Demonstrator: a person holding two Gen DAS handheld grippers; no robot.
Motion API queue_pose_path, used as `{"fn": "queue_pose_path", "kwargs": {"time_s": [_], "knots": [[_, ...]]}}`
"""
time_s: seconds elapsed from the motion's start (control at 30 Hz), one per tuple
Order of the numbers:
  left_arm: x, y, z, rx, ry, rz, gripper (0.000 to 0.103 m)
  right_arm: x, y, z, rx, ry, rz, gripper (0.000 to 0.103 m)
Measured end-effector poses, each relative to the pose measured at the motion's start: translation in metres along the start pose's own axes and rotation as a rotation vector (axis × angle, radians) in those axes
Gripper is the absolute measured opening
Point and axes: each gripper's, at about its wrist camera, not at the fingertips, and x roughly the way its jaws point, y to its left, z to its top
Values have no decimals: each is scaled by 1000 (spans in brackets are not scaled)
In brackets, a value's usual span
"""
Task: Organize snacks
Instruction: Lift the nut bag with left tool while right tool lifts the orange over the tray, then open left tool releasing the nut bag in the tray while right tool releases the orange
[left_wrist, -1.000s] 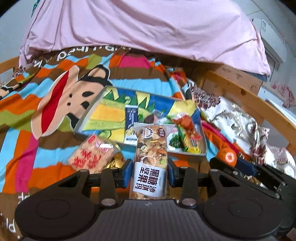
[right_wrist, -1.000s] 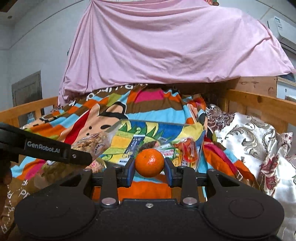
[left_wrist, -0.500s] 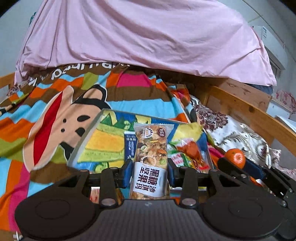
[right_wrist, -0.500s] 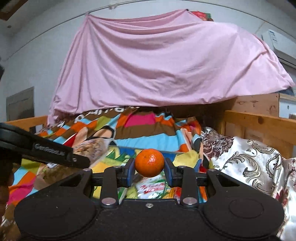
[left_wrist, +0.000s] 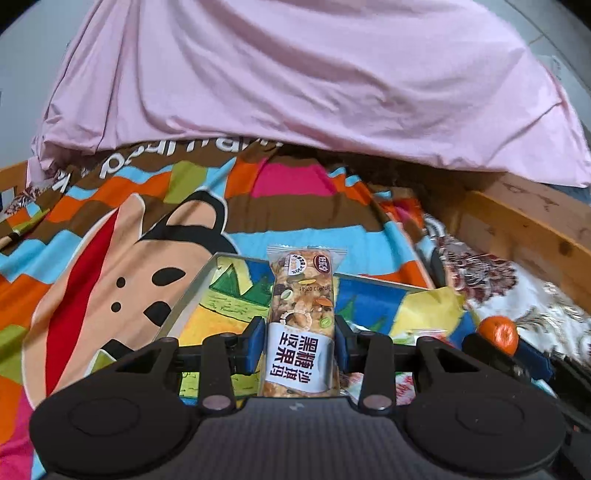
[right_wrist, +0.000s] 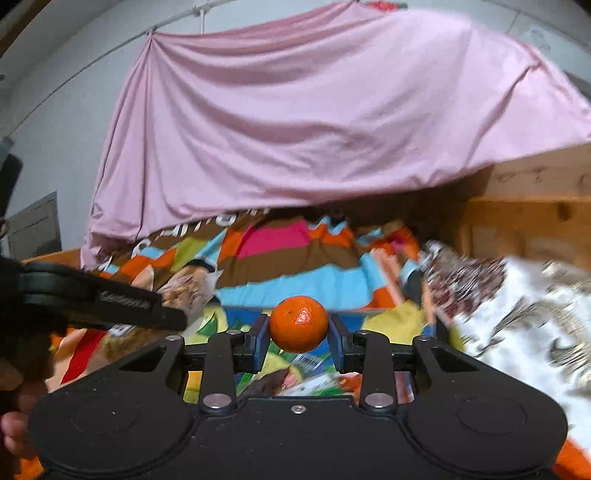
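Nearest the left wrist camera, the left gripper (left_wrist: 300, 345) is clamped on a clear-wrapped nut-and-fruit snack bar with a white label (left_wrist: 302, 325), which stands lengthwise between the blue pads and points toward twelve o'clock. At three o'clock, the right gripper (right_wrist: 298, 341) is clamped on a small round orange mandarin (right_wrist: 298, 324). Just beyond and below both lies a shallow metal-rimmed tray with a bright cartoon print (left_wrist: 192, 295), resting on a striped multicoloured blanket (left_wrist: 295, 218); other packets lie toward its five o'clock side. Farther off hangs a pink sheet (left_wrist: 295, 74).

The step appears to be carrying both items over the tray. To do it well, each should be lowered onto a bare printed patch, the bar laid flat, the mandarin released low so it cannot roll.
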Motion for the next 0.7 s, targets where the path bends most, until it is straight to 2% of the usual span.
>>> {"fn": "queue_pose_path", "kwargs": {"time_s": [0.37, 0.7], "knots": [[51, 25, -16, -71, 79, 92, 42, 34, 17, -25, -13, 173, 79, 36], [67, 23, -29, -98, 160, 128, 42, 42, 16, -33, -9, 270, 60, 36]]}}
